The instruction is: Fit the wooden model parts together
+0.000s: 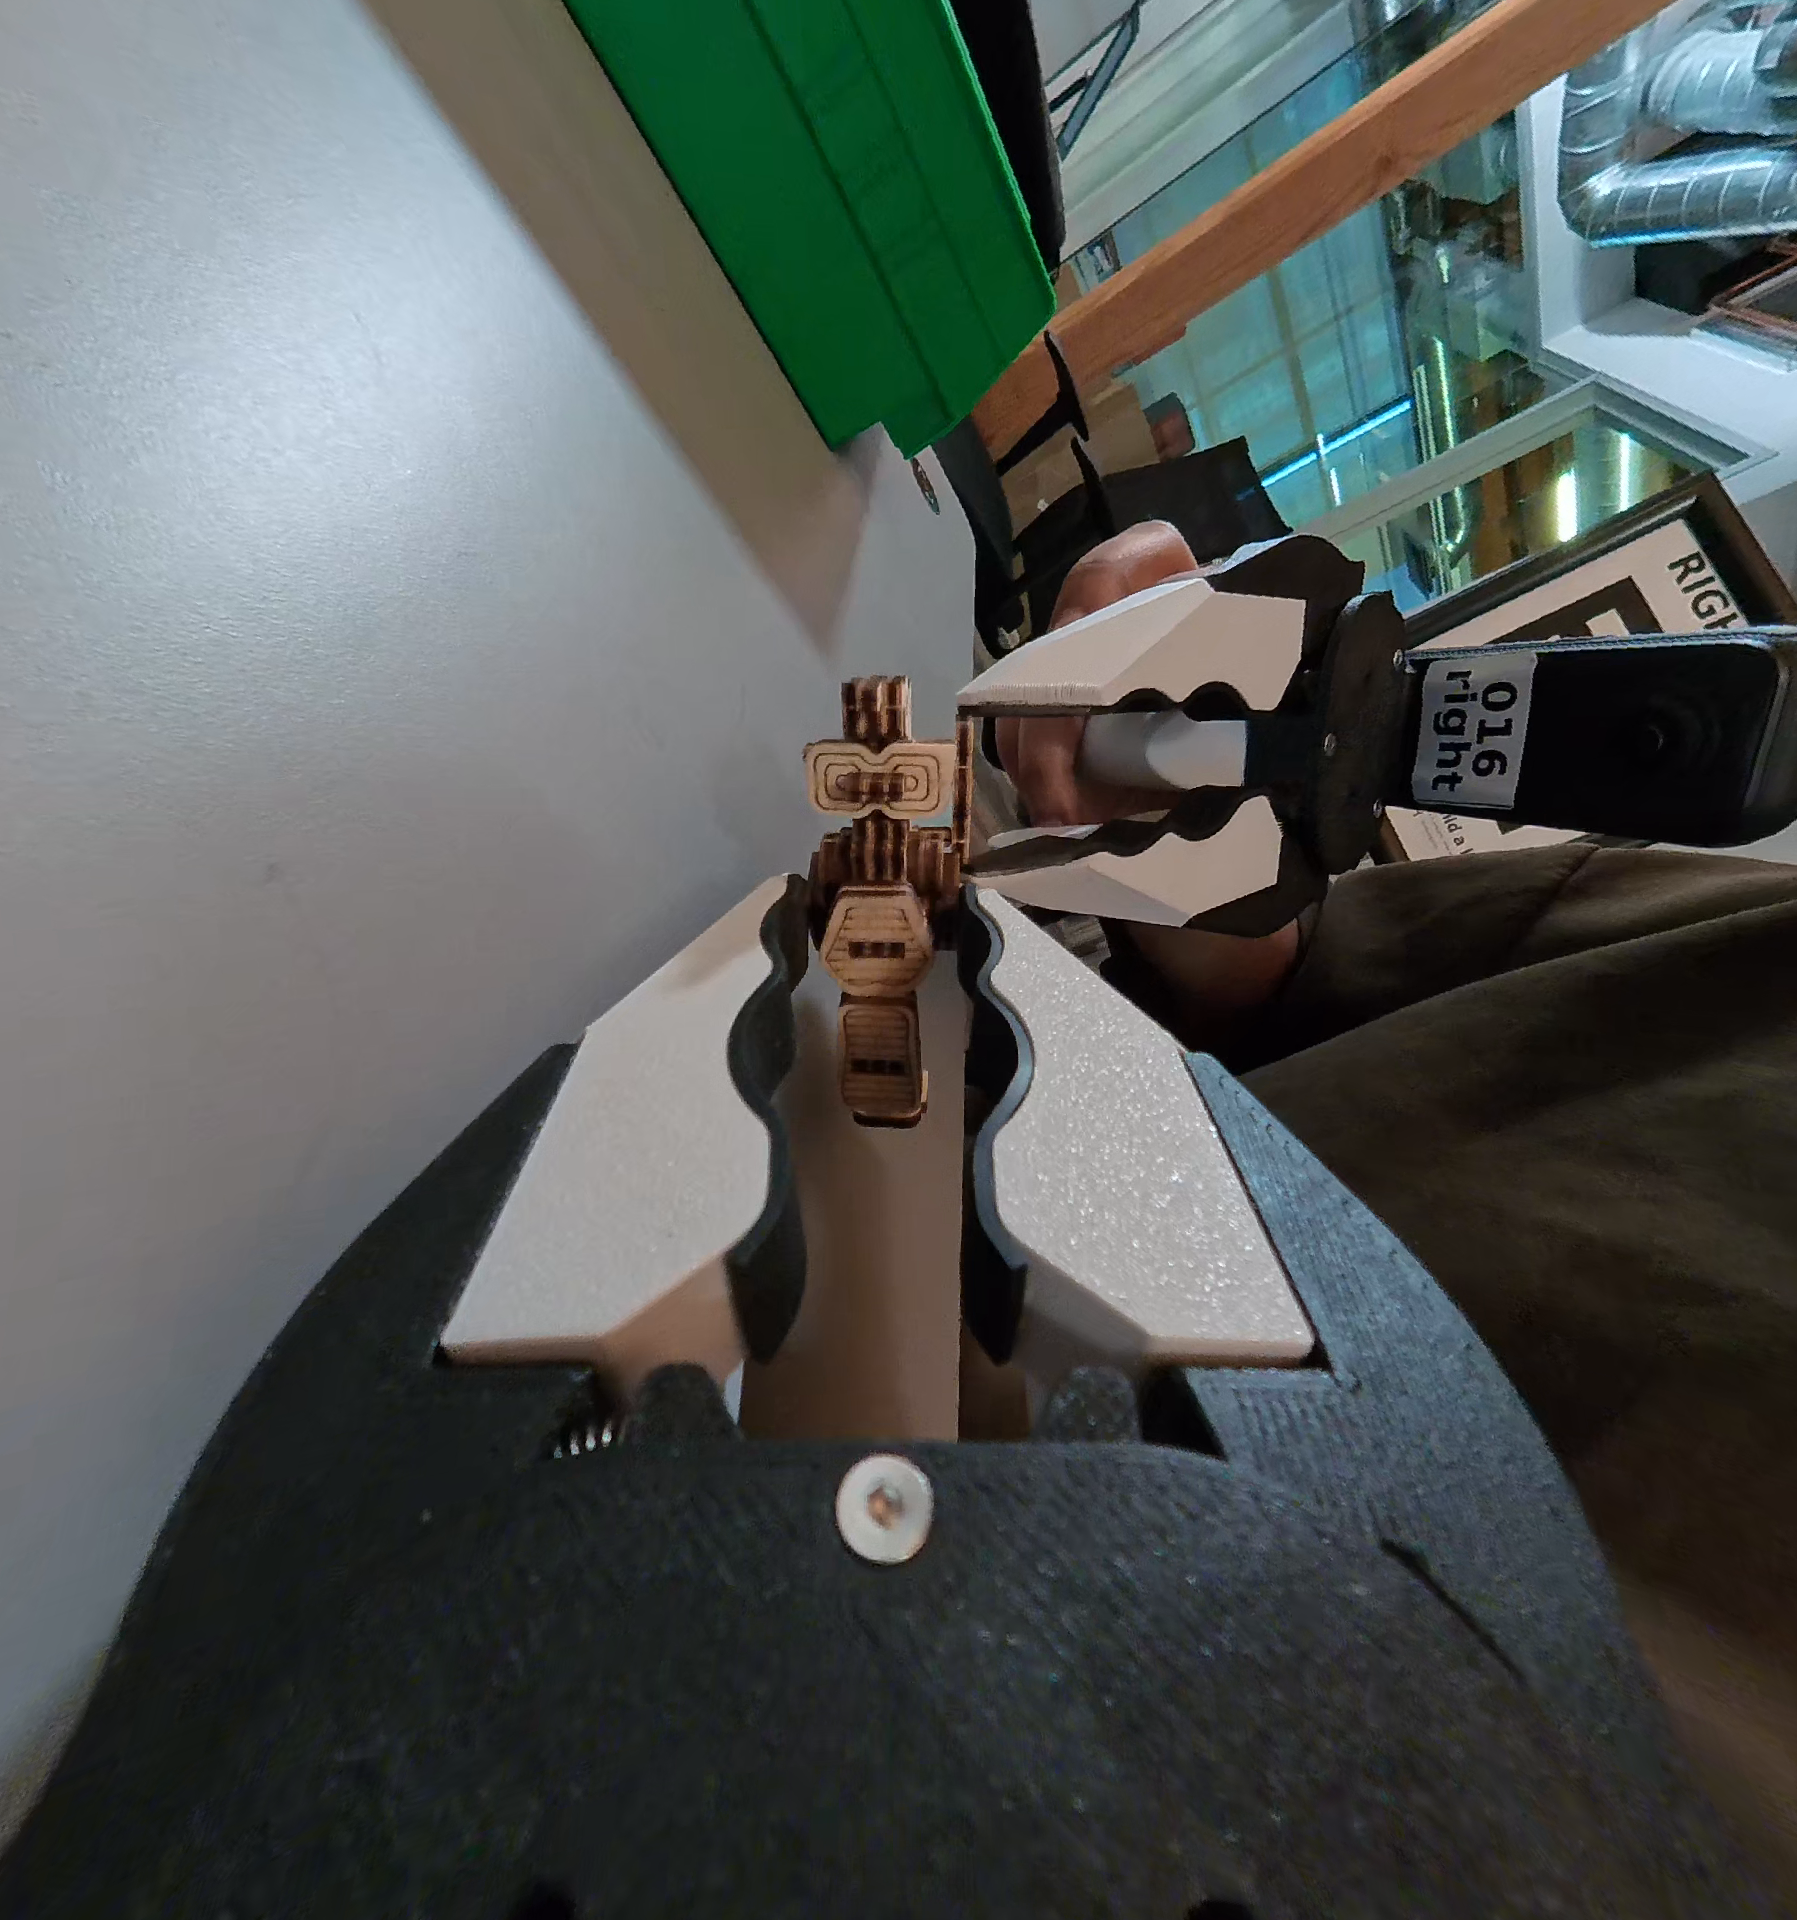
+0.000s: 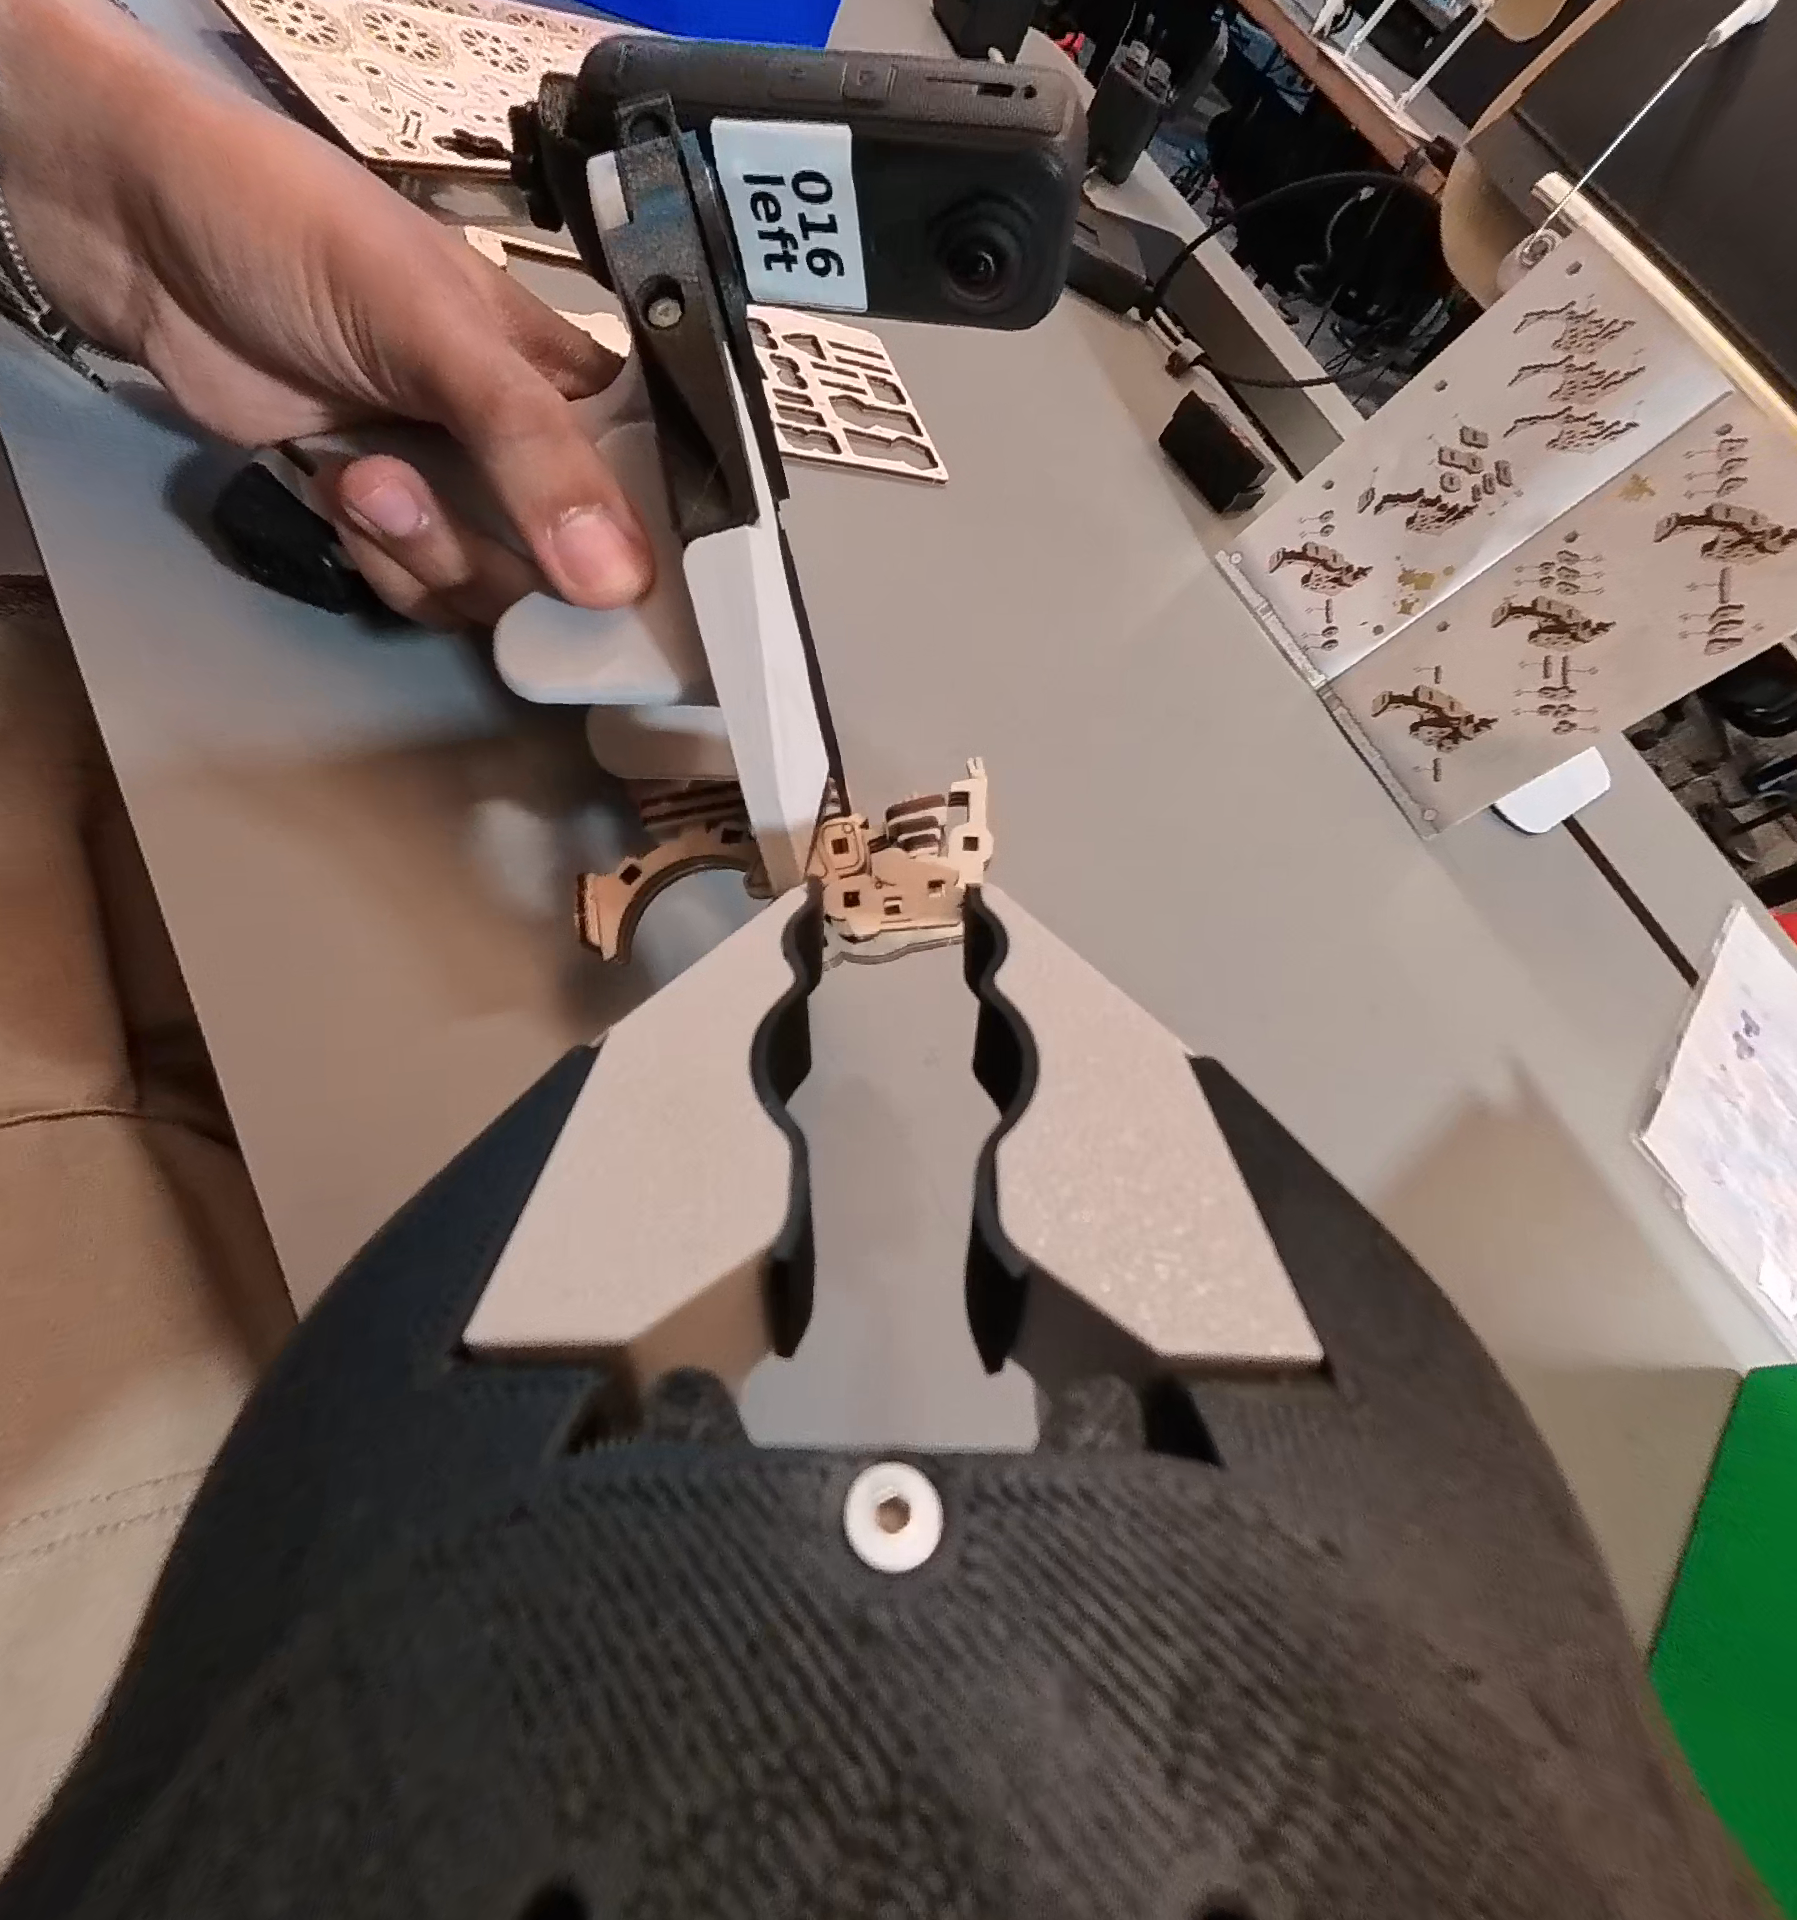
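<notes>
A small wooden model (image 1: 873, 774) of stacked laser-cut parts sits upright between the tips of my left gripper (image 1: 878, 906), which is shut on its middle. My right gripper (image 1: 965, 788) comes in from the right, shut on a flat wooden part (image 1: 962, 769) seen edge-on and touching the model's right side. In the right wrist view the flat part (image 2: 894, 899) spans my right gripper's (image 2: 892, 909) tips, with the model (image 2: 920, 831) just behind it. The left gripper (image 2: 800, 847) reaches down from above, held by a hand (image 2: 302, 312).
On the grey table (image 2: 1081, 623) lie a curved loose wooden piece (image 2: 645, 883), punched-out part sheets (image 2: 852, 405) and an instruction sheet (image 2: 1496, 582). A green bin (image 2: 1756, 1610) stands at the right, also in the left wrist view (image 1: 852, 208). A sleeved paper (image 2: 1756, 1122) lies at the table's right edge. My left and right fingertips are right by each other.
</notes>
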Motion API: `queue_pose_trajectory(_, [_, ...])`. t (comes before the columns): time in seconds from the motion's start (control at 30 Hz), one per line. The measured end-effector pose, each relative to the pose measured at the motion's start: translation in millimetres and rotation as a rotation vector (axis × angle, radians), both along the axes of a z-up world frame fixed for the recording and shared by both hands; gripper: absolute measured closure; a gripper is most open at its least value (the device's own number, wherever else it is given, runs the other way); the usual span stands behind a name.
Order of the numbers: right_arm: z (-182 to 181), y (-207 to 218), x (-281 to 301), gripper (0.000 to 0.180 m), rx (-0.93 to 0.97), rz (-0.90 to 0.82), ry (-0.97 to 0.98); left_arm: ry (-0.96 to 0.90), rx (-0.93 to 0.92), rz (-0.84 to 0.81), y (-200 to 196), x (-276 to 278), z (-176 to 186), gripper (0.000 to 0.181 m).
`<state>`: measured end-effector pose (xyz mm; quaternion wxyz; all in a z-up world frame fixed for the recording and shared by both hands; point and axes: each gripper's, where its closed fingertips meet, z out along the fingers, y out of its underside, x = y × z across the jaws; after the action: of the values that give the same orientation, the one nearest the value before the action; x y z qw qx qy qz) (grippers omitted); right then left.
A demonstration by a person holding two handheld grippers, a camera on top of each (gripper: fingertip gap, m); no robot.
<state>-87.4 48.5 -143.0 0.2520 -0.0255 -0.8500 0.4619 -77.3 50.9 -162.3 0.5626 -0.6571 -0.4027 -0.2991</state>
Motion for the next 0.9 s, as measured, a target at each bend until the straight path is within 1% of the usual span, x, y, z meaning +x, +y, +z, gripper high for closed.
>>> queue_pose_trajectory(0.03, [-0.3,0.1,0.3,0.154,0.003,0.005,0.005,0.002,-0.003,-0.001,0.1,0.3,-0.3,0.156])
queue_pose_trajectory(0.47, [-5.3,3.3,7.3,0.154,0.092,0.078,0.102,0.031,-0.058,-0.032,4.3,5.5,-6.7,0.156])
queue_pose_trajectory(0.9, [-7.7,5.3,9.5,0.154,0.070,0.098,0.048,0.044,-0.080,-0.042,5.8,7.3,-9.2,0.156])
